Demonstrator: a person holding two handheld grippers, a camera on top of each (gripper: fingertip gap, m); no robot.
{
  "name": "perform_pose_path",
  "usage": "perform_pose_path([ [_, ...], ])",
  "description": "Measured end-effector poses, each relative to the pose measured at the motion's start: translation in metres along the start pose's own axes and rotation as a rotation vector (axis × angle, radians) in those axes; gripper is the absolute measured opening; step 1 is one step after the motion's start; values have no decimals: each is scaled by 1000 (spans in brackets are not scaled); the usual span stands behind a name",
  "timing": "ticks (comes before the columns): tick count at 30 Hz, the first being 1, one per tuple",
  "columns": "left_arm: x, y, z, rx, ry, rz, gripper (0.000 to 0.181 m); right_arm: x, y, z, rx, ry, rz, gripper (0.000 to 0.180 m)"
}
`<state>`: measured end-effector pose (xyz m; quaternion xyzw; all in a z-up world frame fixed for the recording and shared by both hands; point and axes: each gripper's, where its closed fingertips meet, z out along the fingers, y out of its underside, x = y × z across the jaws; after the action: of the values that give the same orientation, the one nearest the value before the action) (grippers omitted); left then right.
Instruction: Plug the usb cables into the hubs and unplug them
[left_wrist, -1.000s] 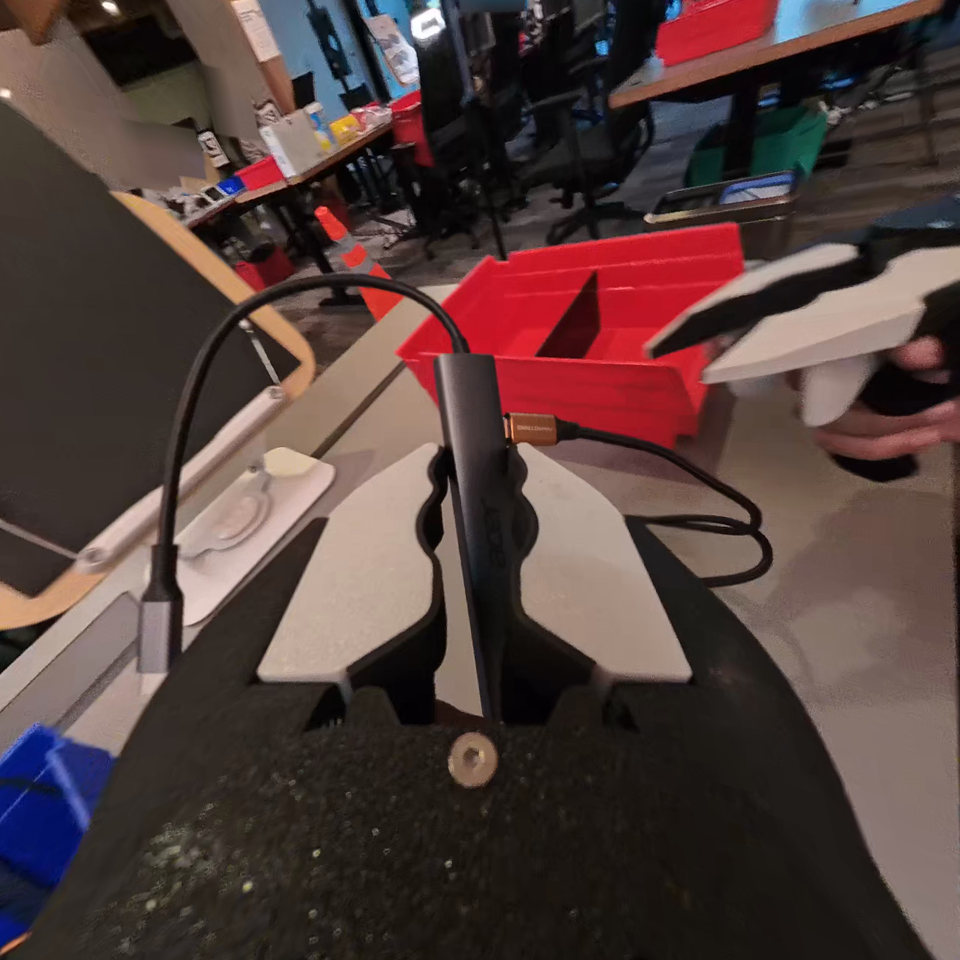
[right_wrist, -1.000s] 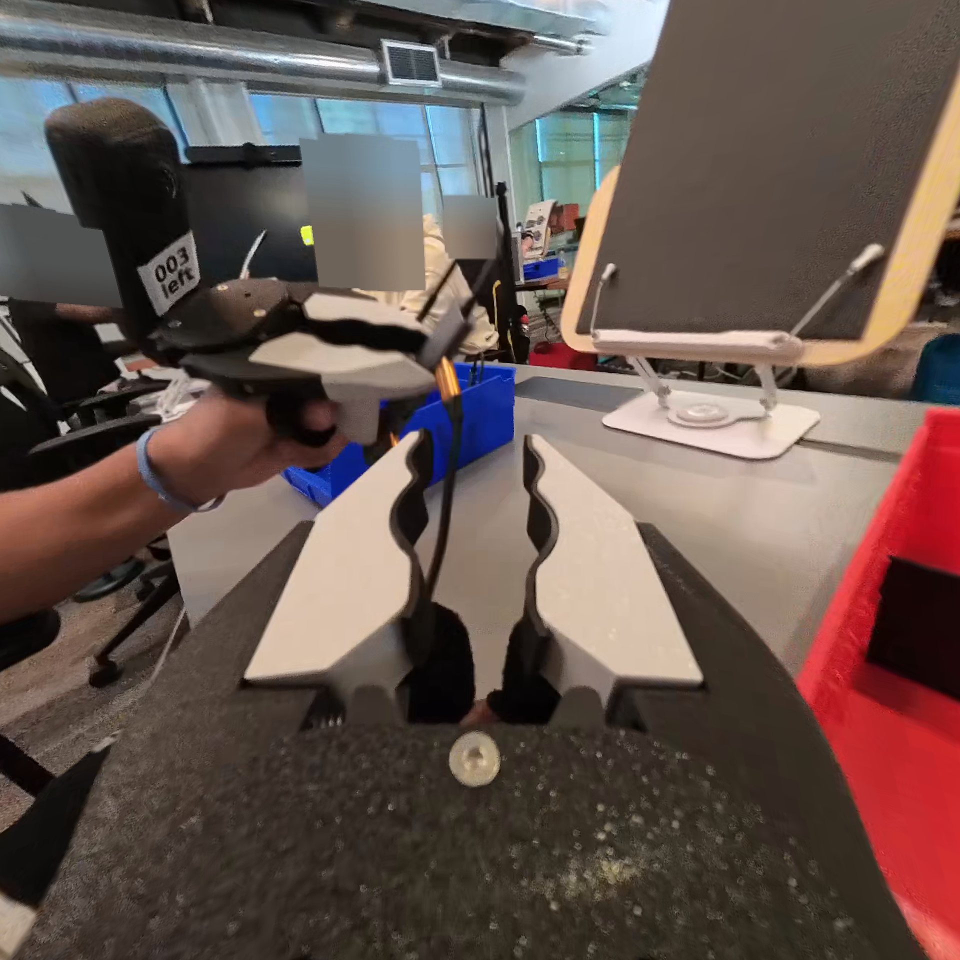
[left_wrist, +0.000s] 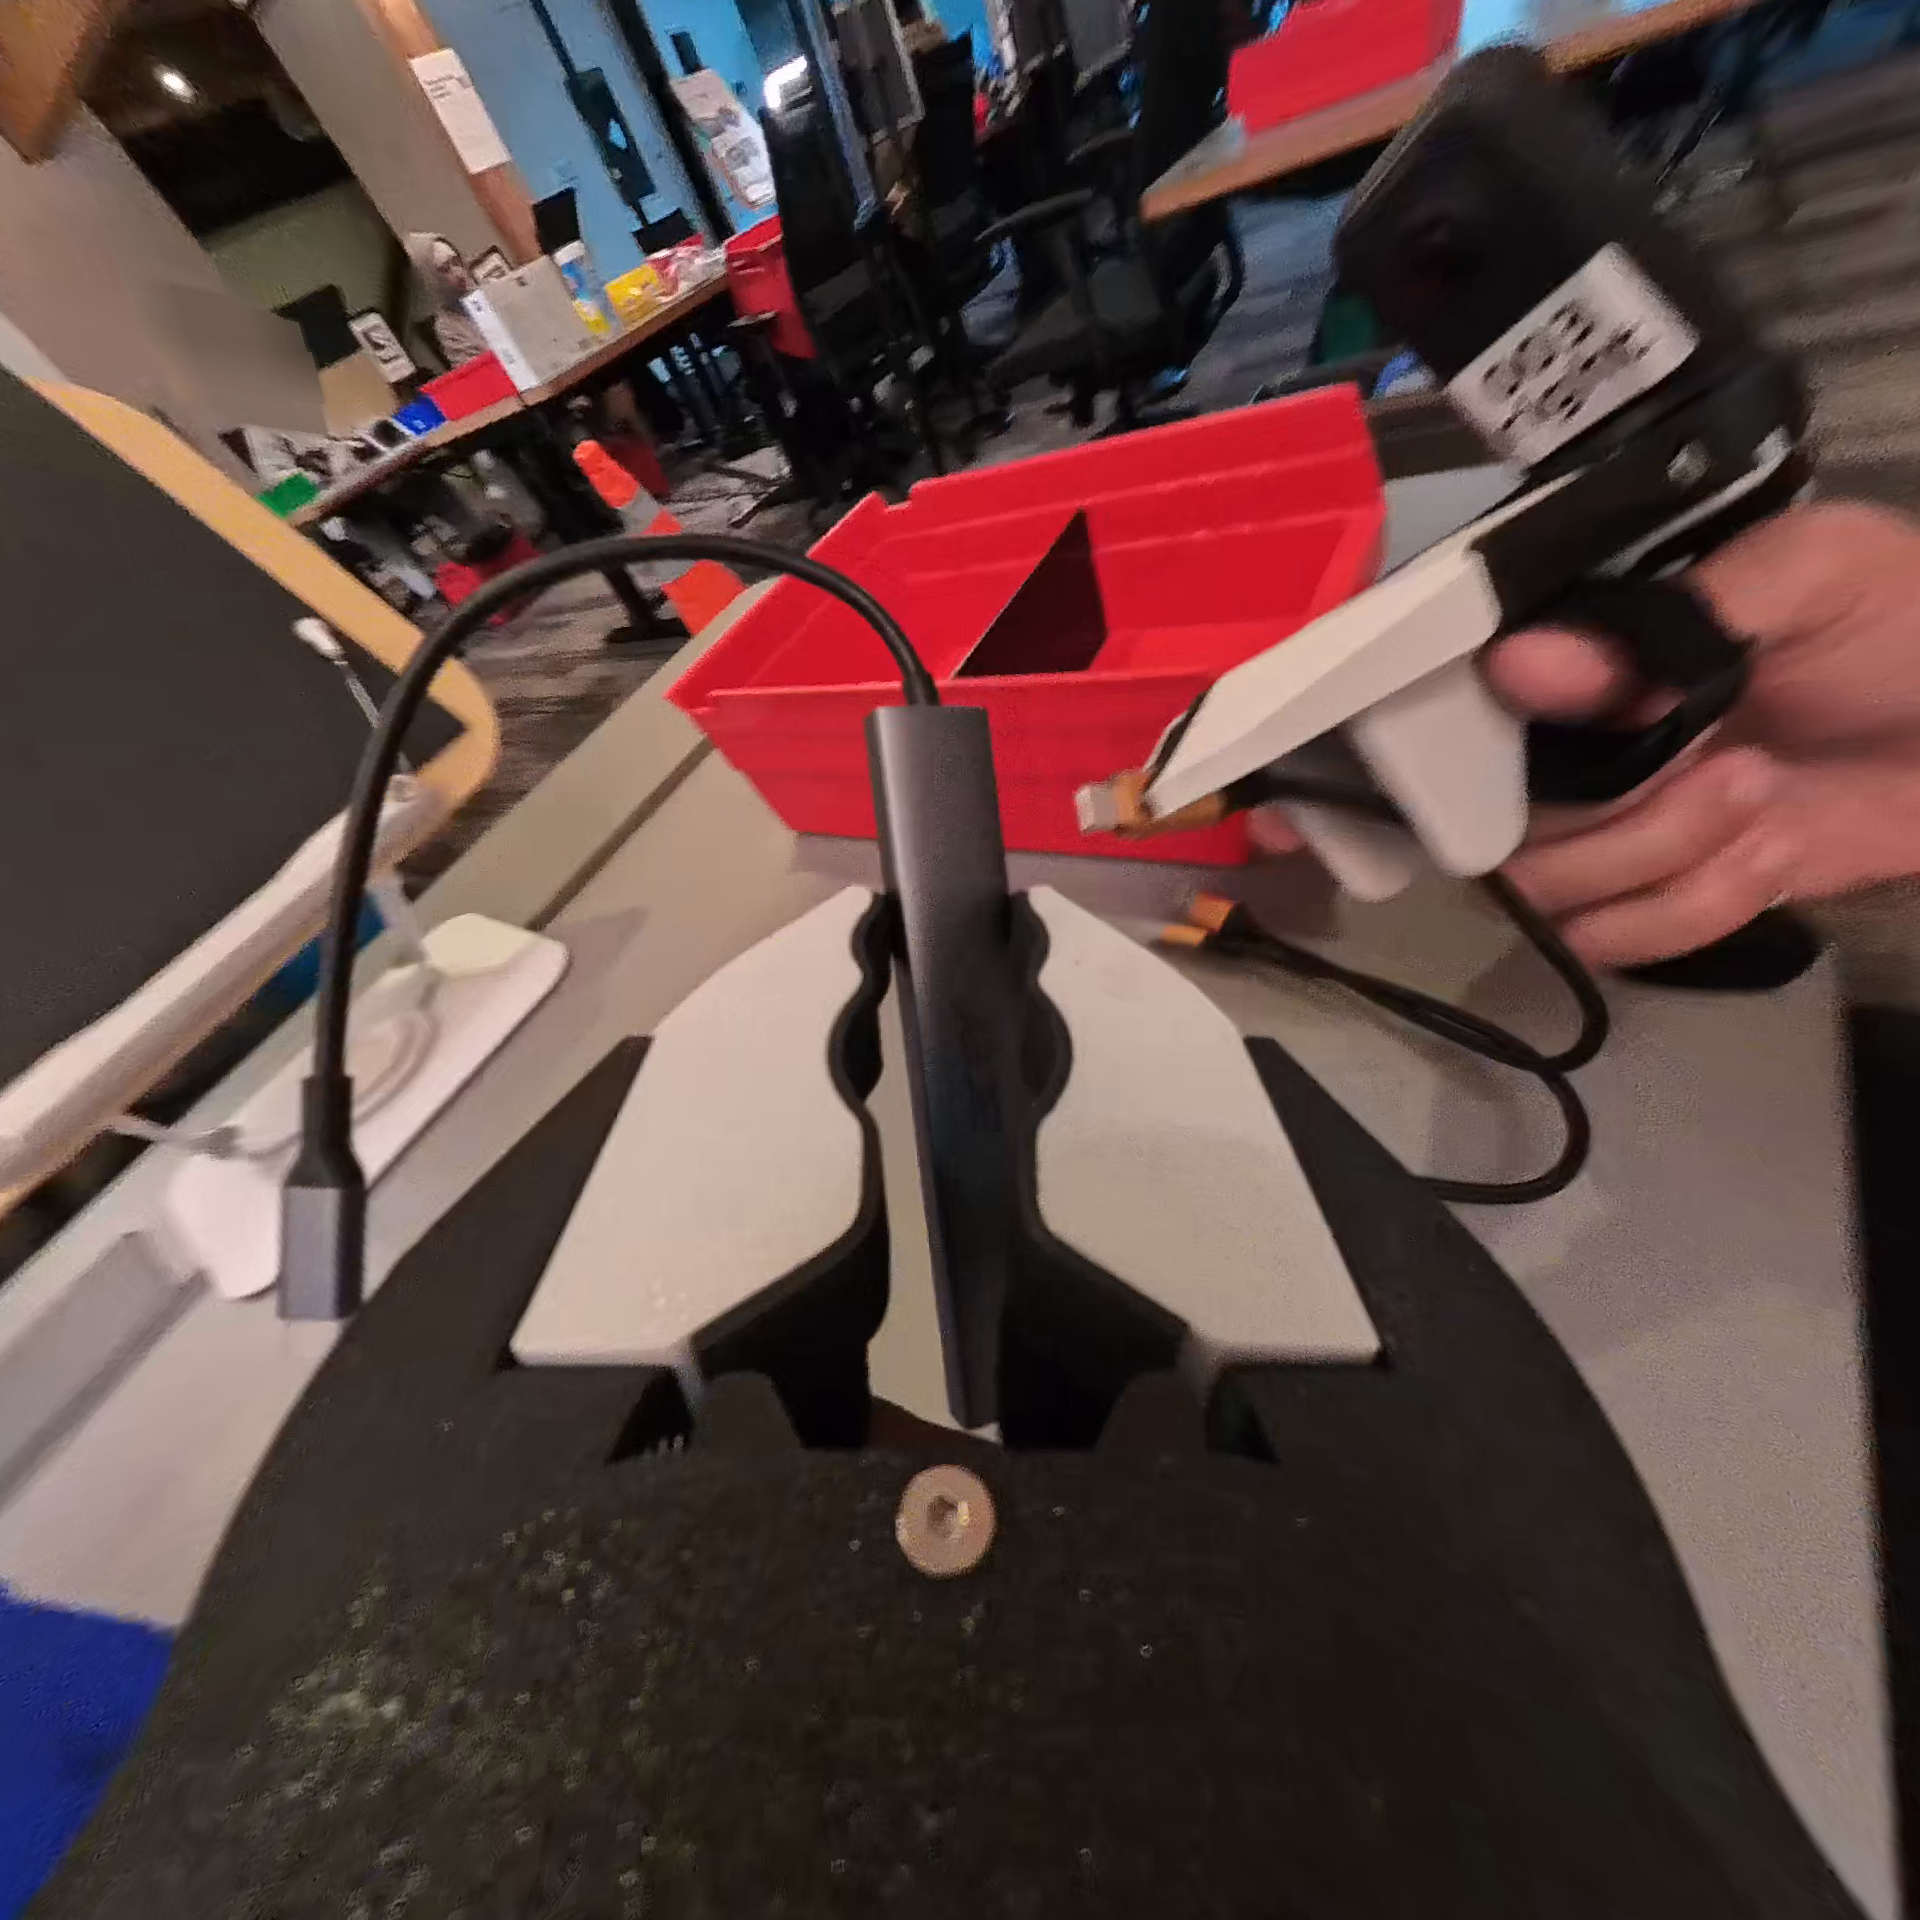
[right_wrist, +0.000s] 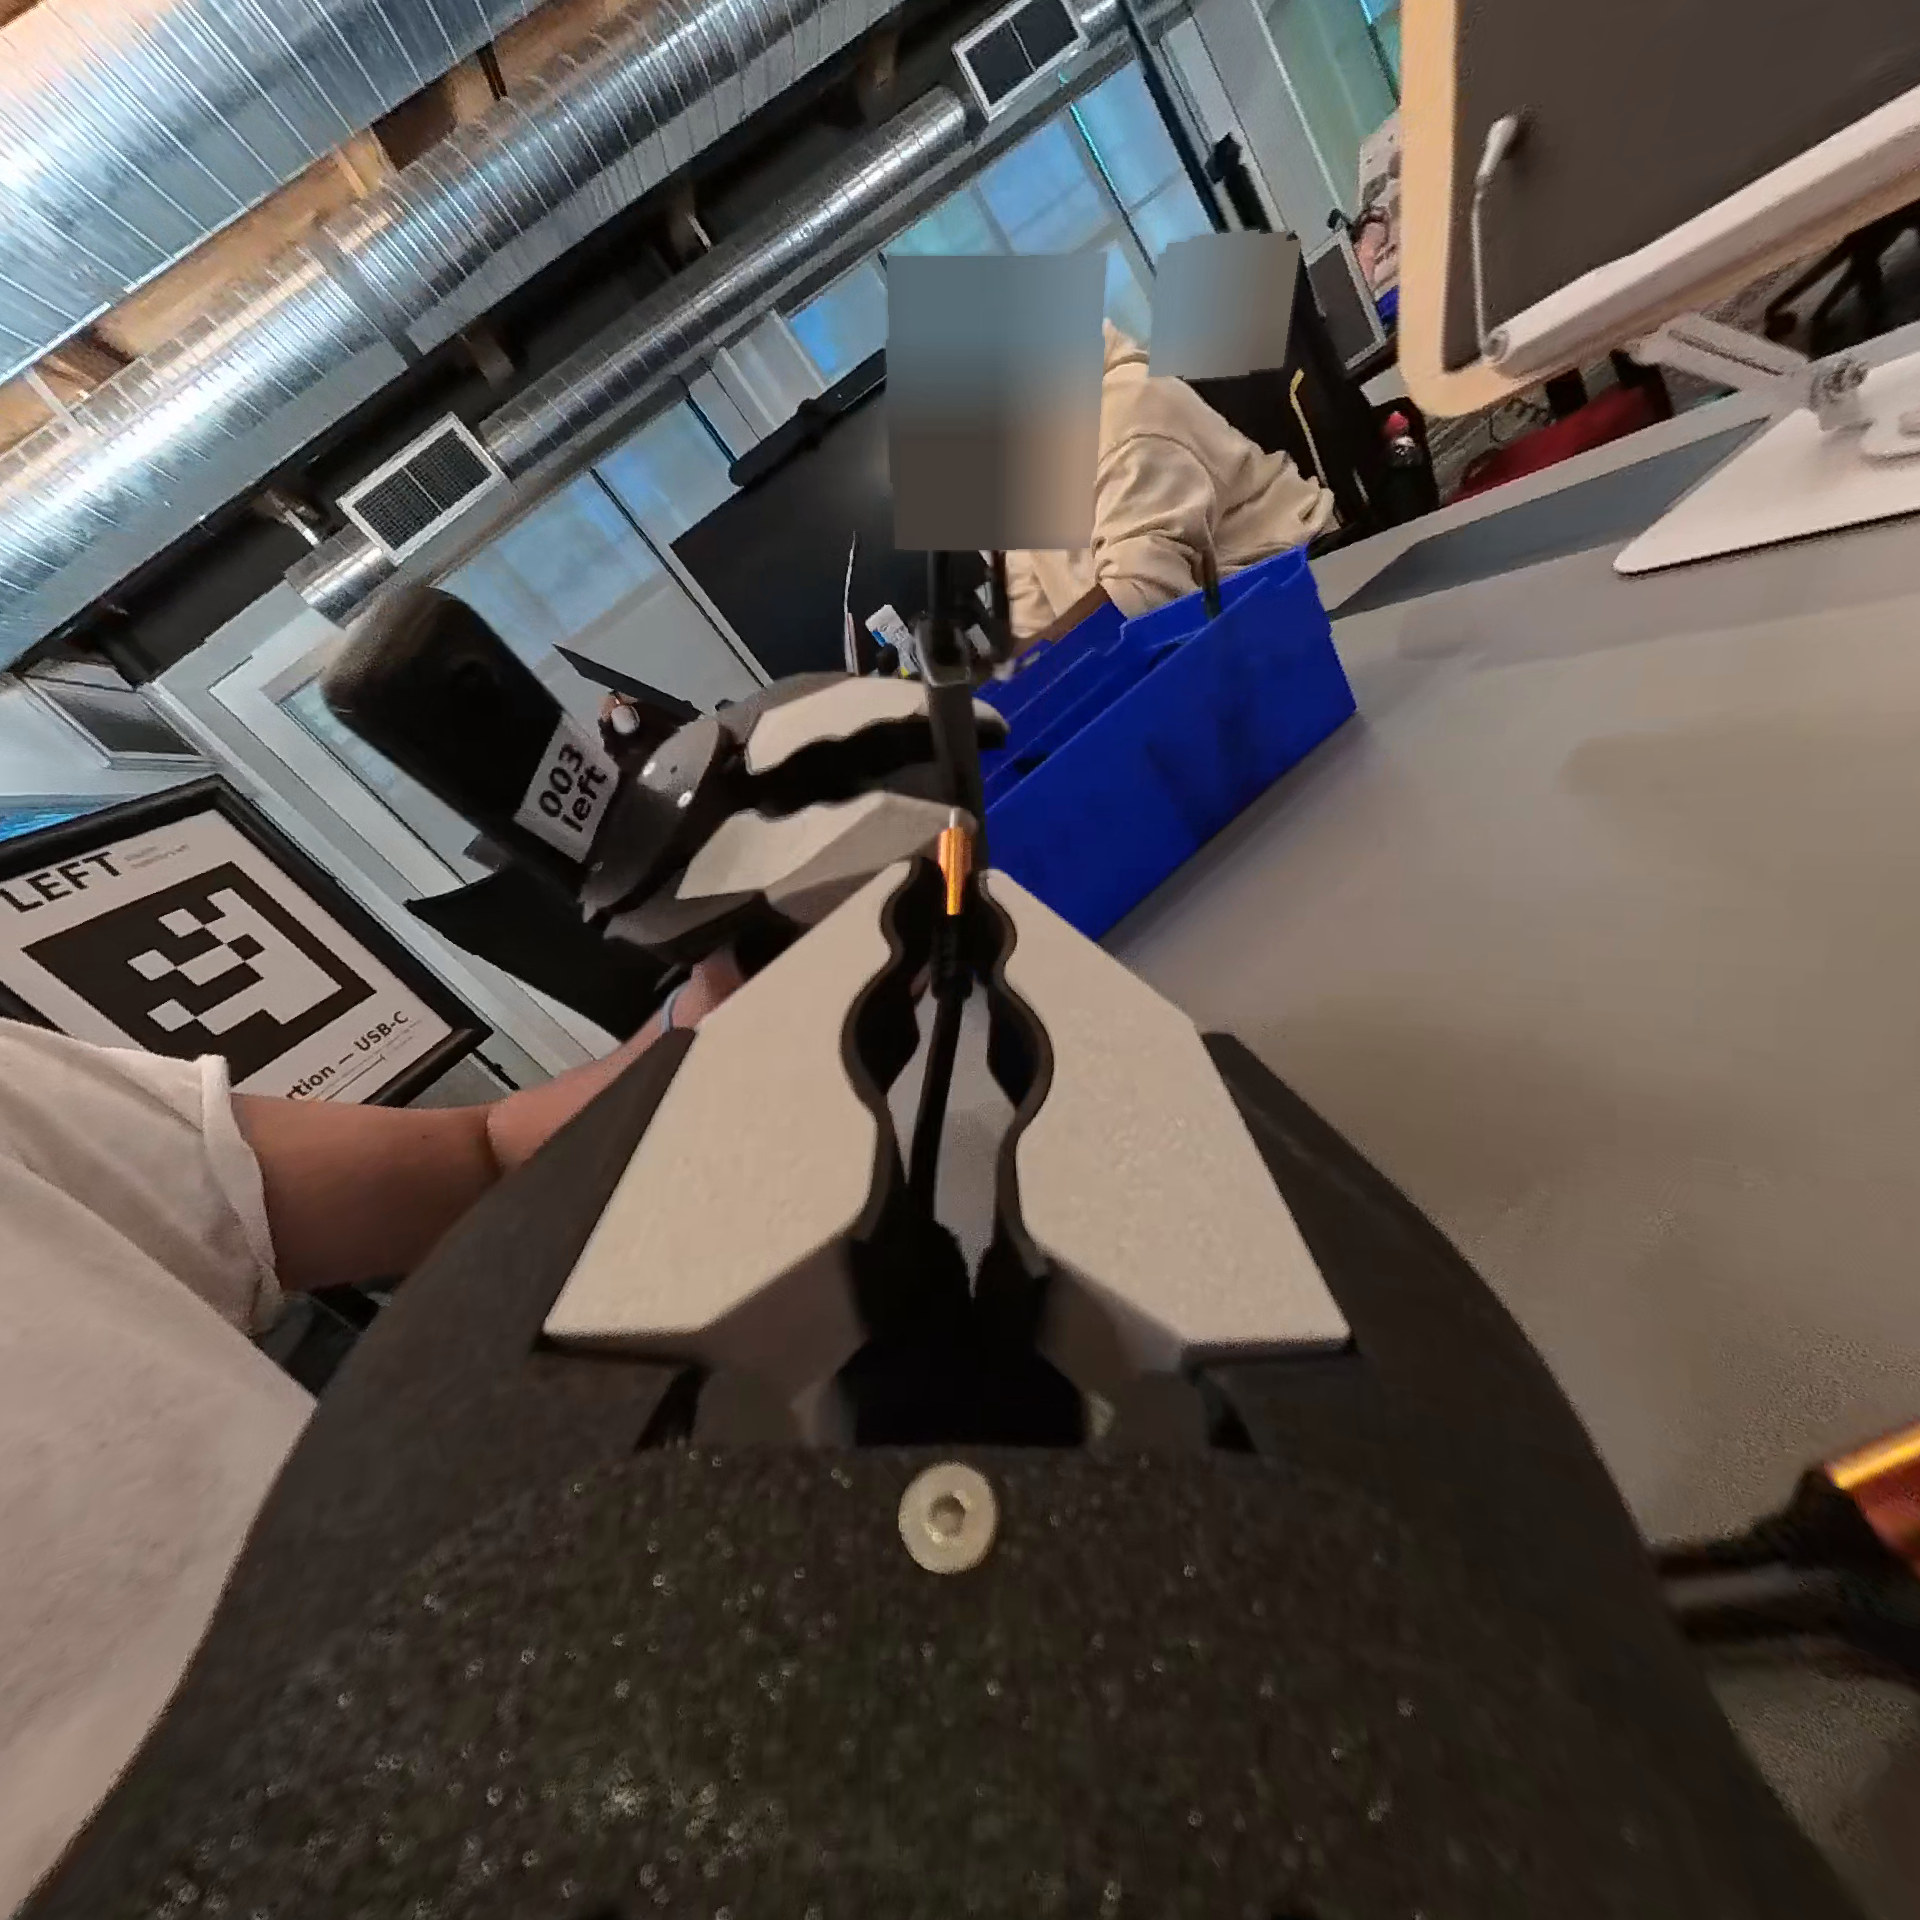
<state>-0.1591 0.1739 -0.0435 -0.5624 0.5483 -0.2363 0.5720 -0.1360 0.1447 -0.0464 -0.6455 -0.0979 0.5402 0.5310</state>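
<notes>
Above the counter (left_wrist: 1662, 1351), plug freed from hub.
Left tongs (left_wrist: 951, 935) clamp the dark hub (left_wrist: 940, 935); at 3 o'clock, right tongs (left_wrist: 1153, 784) pinch the orange USB plug (left_wrist: 1117, 805), now pulled out: unplugging done.

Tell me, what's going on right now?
Left gripper shut on hub. Right gripper shut on orange plug, clear of hub. Nothing between.

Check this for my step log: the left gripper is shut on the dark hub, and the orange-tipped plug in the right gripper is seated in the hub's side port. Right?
Not quite. The orange-tipped plug, pinched in the right gripper, is out of the dark hub, with a clear gap beside it in the left wrist view. The left gripper is indeed shut on the hub.
</notes>
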Motion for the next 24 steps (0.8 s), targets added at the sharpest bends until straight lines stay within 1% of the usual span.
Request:
perform_pose_path([
  [1, -6, 1, -3, -2, -4, 10, 21, 3, -2, -4, 0, 7, 4, 4],
  [4, -19, 1, -10, 2, -18, 5, 21, 3, -9, -11, 6, -5, 1, 4],
  [7, -20, 3, -10, -16, -28, 9, 22, 1, -11, -10, -9, -2, -6, 4],
  [9, -21, 8, -12, -41, -40, -5, 22, -14, -26, -6, -12, -38, -22, 4],
  [13, -17, 34, -26, -83, -79, -140, 22, -66, -92, 5, -26, -102, -174, 5],
  [17, -18, 65, -31, -155, -141, -167, 22, -119, -160, 8, 54, -224, -244, 5],
  [20, -22, 67, -32, -139, -137, -228, 22, -124, -205, -5, 120, -170, -353, 5],
  [24, -26, 66, -35, -134, -153, -218, 22, -112, -250, -23, 149, -62, -416, 5],
])
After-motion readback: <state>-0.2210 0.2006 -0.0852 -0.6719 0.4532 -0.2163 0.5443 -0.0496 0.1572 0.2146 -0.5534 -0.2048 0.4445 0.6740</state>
